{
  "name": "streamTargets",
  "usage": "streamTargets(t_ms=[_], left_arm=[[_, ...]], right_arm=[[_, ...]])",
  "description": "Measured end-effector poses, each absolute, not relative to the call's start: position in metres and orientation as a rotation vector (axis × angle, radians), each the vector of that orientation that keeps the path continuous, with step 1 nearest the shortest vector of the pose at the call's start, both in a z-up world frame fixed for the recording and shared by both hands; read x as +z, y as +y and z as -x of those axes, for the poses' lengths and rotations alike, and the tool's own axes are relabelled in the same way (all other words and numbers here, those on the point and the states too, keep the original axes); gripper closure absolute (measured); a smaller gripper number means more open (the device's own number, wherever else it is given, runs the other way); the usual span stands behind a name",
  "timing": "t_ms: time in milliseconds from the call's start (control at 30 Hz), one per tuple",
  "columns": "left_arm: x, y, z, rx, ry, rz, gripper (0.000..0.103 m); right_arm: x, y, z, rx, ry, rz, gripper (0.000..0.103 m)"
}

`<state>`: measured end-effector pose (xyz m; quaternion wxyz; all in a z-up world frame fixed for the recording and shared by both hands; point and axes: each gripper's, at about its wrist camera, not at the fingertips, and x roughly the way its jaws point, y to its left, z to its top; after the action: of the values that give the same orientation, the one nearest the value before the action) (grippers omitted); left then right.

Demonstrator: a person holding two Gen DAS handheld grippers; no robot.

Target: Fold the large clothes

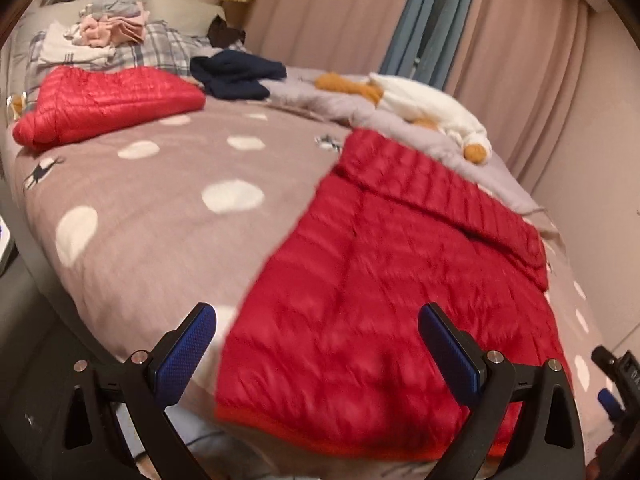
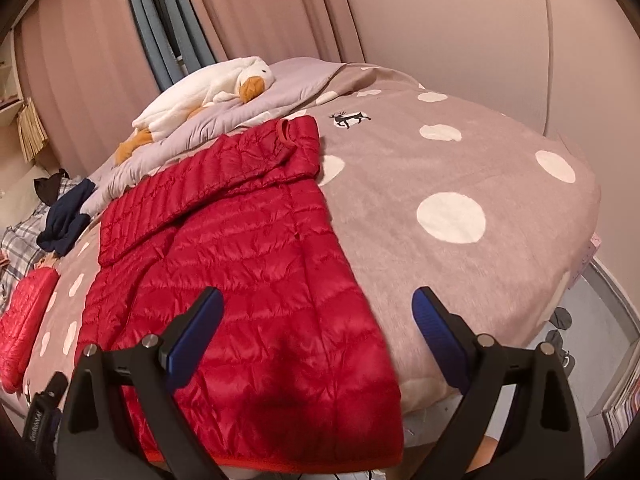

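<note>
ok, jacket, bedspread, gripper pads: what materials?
Jacket: likely thin nylon or polyester shell with puffy fill; glossy sheen, quilted stitch rows.
Bedspread: looks like soft matte fleece or brushed cotton; fuzzy nap, no shine.
Pads: probably blue rubber or textured plastic; fine dimpled grid.

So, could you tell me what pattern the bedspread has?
White polka dots on mauve bedspread; clearest from right wrist.

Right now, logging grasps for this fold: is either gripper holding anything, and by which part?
Nothing is held. The left gripper and right gripper both stand open above the red jacket's near hem, fingers clear of it.
</note>
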<state>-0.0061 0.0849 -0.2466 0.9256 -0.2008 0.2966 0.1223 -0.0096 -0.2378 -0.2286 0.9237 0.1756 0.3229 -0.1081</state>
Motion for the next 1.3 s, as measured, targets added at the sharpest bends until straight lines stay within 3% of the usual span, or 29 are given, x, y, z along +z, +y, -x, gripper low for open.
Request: streamTargets(t_ms=[700,1133,1300], left_arm=[[-0.261,0.083,-0.038,0.282,0.648,0.275,0.003],[-0.292,0.111,-0.025,0.149,0.683,0.462,0.003],[-0.296,0.131,0.000,0.028,0.645,0.734,0.003]], right_arm=[[-0.276,-0.278,-0.014,-0.265,0.700,-0.490,0.007],[-0.286,-0.266,0.000,-0.227,0.716,-0.447,0.007],[-0.292,-0.267,0.018,-0.217,0.696,-0.521,0.007]])
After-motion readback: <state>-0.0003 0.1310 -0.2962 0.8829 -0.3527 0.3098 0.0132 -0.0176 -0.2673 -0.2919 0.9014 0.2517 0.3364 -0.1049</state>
